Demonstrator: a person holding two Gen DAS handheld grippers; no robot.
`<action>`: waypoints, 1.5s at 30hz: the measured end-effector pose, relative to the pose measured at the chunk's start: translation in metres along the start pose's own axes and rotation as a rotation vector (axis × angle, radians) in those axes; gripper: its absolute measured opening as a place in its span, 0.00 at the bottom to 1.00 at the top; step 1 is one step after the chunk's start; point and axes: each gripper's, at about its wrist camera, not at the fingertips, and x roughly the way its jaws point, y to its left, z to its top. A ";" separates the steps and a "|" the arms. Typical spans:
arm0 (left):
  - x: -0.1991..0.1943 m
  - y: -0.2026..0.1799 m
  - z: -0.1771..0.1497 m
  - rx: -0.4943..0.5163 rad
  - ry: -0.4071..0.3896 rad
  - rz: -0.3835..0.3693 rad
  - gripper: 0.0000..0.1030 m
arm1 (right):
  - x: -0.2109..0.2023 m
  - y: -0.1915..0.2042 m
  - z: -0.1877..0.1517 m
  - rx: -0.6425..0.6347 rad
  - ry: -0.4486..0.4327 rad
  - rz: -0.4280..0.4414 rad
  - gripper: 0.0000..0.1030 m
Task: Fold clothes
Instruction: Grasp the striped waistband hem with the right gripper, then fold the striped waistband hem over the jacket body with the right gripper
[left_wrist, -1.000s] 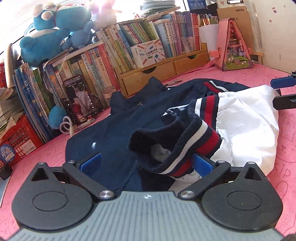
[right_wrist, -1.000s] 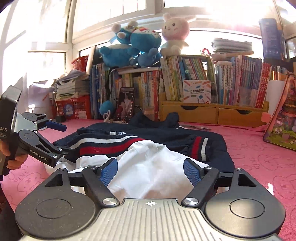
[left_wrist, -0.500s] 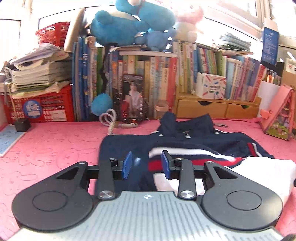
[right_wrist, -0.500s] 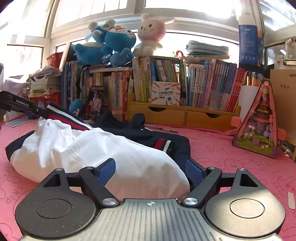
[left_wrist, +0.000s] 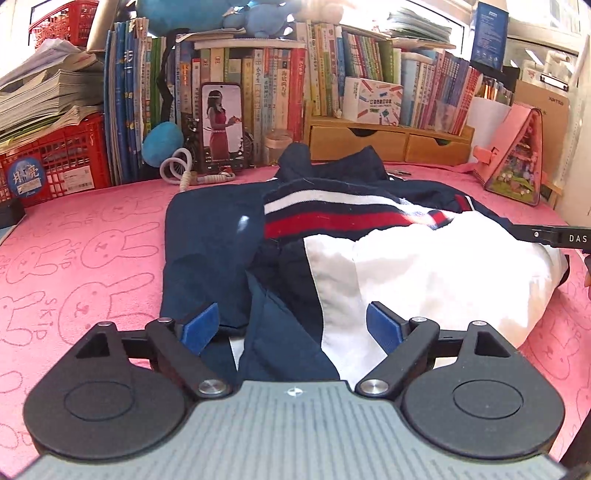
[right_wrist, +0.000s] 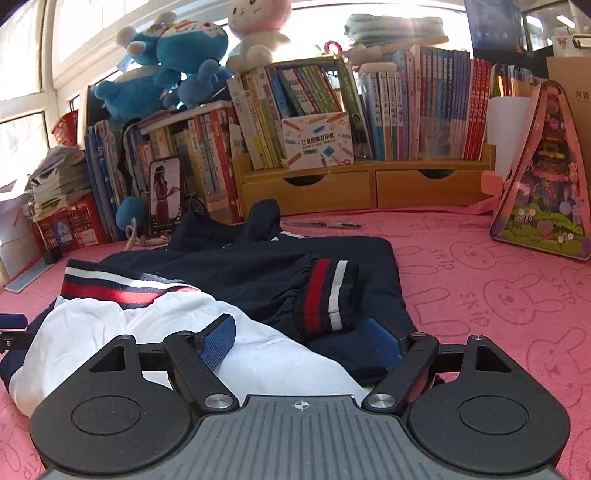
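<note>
Left wrist view puts my left gripper (left_wrist: 291, 325) low over the near edge of a navy blue jacket with a white lining and red-and-white striped ribbing (left_wrist: 207, 240), which lies spread on the bench under a pink cloth printed with rabbits (left_wrist: 74, 258). Its jaws have just been opening and stand wide; fabric lies between the blue pads (left_wrist: 201, 326) but neither pad presses on it, so I count nothing as gripped. The striped hem band (left_wrist: 332, 218) lies folded over, with the white lining (left_wrist: 443, 266) bulging up on the right side of this view. At that far right edge the black body of my right gripper (left_wrist: 554, 236) comes into frame.

From the right wrist camera, the right gripper (right_wrist: 301, 341) hovers over the same jacket, with its jaws apart (they have just been closing a little) and not clamped on the cloth. A striped sleeve cuff (right_wrist: 328, 295) rests on the navy body just ahead of the pads. The white lining fills the left foreground.

Behind the jacket stand a row of upright books (right_wrist: 424, 110), a wooden two-drawer organiser (right_wrist: 369, 184), a propped-up phone showing a woman in a red dress (left_wrist: 221, 125), a red plastic crate (left_wrist: 48, 158), blue plush toys (right_wrist: 166, 62) and a pink triangular case (right_wrist: 543, 177).
</note>
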 end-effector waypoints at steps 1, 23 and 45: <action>0.003 -0.006 -0.002 0.032 0.004 0.010 0.91 | 0.001 0.003 -0.006 -0.014 0.019 0.004 0.63; 0.022 -0.012 -0.031 0.008 0.038 0.026 1.00 | -0.002 -0.044 0.036 0.191 -0.025 0.236 0.85; -0.019 -0.009 -0.030 -0.044 -0.109 0.025 0.95 | -0.054 0.076 -0.020 -0.309 0.095 0.564 0.94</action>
